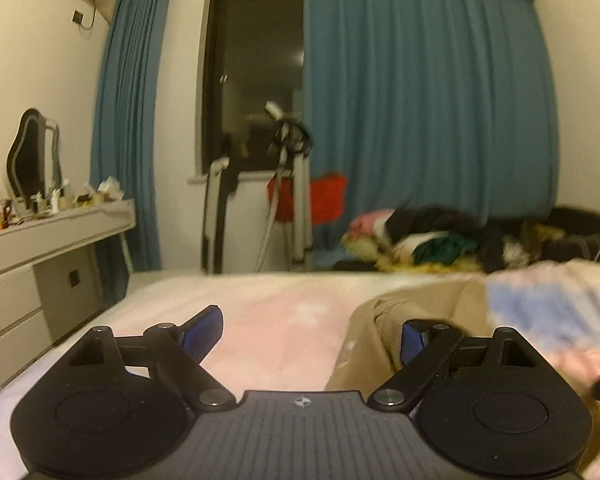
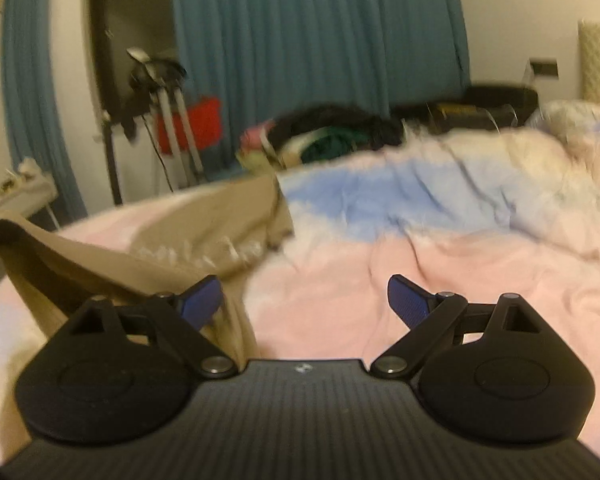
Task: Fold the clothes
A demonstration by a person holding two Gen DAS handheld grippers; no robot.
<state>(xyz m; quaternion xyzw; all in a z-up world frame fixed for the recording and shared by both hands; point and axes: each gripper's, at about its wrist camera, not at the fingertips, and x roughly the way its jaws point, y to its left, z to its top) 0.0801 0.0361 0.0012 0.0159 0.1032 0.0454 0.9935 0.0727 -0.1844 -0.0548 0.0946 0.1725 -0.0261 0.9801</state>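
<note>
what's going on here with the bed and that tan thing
A person holding a claw in each hand is partway through folding clothes on a bed with a pink and blue blanket. A tan garment lies rumpled on it. The left claw and the right claw both stand open, gripping nothing, one at each side of the garment. More clothes are heaped in a pile beyond the bed, by the blue curtain.

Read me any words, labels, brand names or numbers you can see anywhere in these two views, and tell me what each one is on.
No text can be read in either view.
Tan garment: a row of pale lettering across it, too blurred to read.
Left gripper and right gripper: each body carries a small round emblem, no legible words.
Dressing table: the small items on it are too small to tell.
</note>
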